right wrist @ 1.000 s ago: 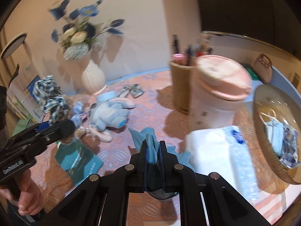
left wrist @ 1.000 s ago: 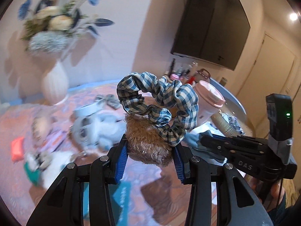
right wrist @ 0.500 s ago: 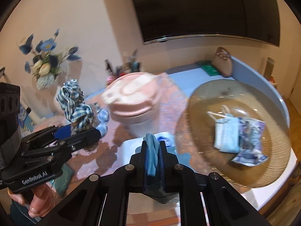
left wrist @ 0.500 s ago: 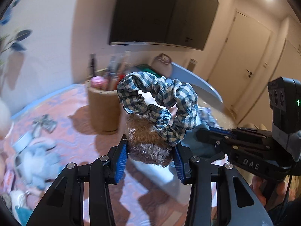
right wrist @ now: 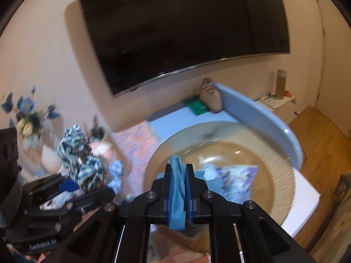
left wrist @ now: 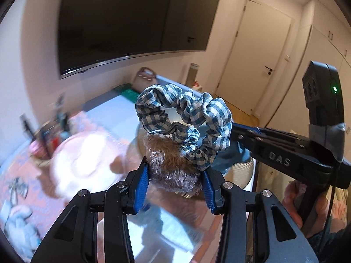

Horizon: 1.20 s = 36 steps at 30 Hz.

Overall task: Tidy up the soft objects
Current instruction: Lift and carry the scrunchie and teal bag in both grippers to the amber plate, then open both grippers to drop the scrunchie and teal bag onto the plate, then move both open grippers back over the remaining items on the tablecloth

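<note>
Pinching a curly brown plush toy [left wrist: 173, 166] between its blue pads, the left gripper [left wrist: 175, 183] holds it aloft; a blue-and-white checked fabric scrunchie [left wrist: 186, 125] sits looped on top of the plush. Seen from the right wrist view, the same bundle [right wrist: 81, 164] hangs over the patterned pink tablecloth [right wrist: 136, 144], left of the dish. The right gripper [right wrist: 178, 186] is pressed together on a folded light blue cloth [right wrist: 177, 188], which stands up between the fingers and hangs out below them. It is above the near rim of a round amber ribbed glass dish [right wrist: 276, 175] at the right edge of the tabletop. Inside the dish lie a pale blue item and a printed blue-and-white piece [right wrist: 237, 175], both blurred. A wall-mounted dark television screen [right wrist: 179, 30] fills the background; a blue flower arrangement [right wrist: 24, 114] stands at the far left.
</note>
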### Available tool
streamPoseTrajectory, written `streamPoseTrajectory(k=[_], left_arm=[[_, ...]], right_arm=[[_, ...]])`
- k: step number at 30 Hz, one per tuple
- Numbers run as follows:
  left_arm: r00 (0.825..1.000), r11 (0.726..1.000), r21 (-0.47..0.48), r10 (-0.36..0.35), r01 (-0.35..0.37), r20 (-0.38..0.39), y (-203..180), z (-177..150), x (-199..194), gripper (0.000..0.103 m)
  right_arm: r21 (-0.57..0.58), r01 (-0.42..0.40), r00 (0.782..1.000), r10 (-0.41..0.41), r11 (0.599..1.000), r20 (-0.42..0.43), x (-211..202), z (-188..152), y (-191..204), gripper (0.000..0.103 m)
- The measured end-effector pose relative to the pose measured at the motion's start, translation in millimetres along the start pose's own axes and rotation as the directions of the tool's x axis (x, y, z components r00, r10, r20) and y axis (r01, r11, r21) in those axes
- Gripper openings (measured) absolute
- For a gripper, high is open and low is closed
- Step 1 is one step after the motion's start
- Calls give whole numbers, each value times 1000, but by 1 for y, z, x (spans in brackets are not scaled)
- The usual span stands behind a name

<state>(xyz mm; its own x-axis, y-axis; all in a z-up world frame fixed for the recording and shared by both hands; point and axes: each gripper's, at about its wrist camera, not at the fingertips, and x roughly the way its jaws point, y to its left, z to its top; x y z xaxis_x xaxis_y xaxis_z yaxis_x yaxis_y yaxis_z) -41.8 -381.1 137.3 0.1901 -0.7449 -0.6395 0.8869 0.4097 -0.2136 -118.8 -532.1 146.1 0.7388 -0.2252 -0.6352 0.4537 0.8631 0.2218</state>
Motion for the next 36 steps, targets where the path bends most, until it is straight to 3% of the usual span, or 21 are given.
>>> streamPoseTrajectory(k=[6, 8, 9, 10, 11, 12, 20, 24, 27, 36], left_arm=[[999, 1000, 7, -29, 30, -42, -18, 24, 38, 41], [998, 999, -4, -40, 40, -55, -19, 27, 48, 48], [997, 999, -18, -47, 46, -67, -18, 28, 55, 56], [995, 999, -31, -47, 44, -83, -17, 28, 60, 71], [994, 998, -41, -53, 50, -90, -17, 27, 61, 74], [994, 996, -49, -75, 71, -86, -18, 24, 61, 76], [988, 991, -71, -118, 111, -101, -25, 8, 41, 76], [994, 993, -83, -84, 79, -70, -22, 0, 12, 76], [998, 993, -104, -59, 55, -33, -16, -11, -18, 76], [995, 976, -201, 90, -81, 37, 20, -62, -106, 76]], right_arm=[[97, 13, 1000, -14, 995, 11, 15, 20, -38, 11], [142, -2, 1000, 5, 990, -19, 24, 24, -52, 16], [169, -10, 999, 16, 986, -34, 27, 23, -57, 27], [200, -23, 998, 33, 980, -45, 30, 21, -65, 49], [225, -30, 998, 41, 974, -44, 30, 18, -73, 58], [239, -25, 999, 36, 971, -41, 28, 15, -79, 61], [257, -34, 999, 44, 966, -32, 6, 1, -90, 61], [216, -55, 998, 63, 975, -27, -8, -5, -74, 61], [145, -60, 998, 63, 988, -12, -23, -11, -50, 61], [-74, -203, 979, 204, 976, 5, -56, -29, 46, 61]])
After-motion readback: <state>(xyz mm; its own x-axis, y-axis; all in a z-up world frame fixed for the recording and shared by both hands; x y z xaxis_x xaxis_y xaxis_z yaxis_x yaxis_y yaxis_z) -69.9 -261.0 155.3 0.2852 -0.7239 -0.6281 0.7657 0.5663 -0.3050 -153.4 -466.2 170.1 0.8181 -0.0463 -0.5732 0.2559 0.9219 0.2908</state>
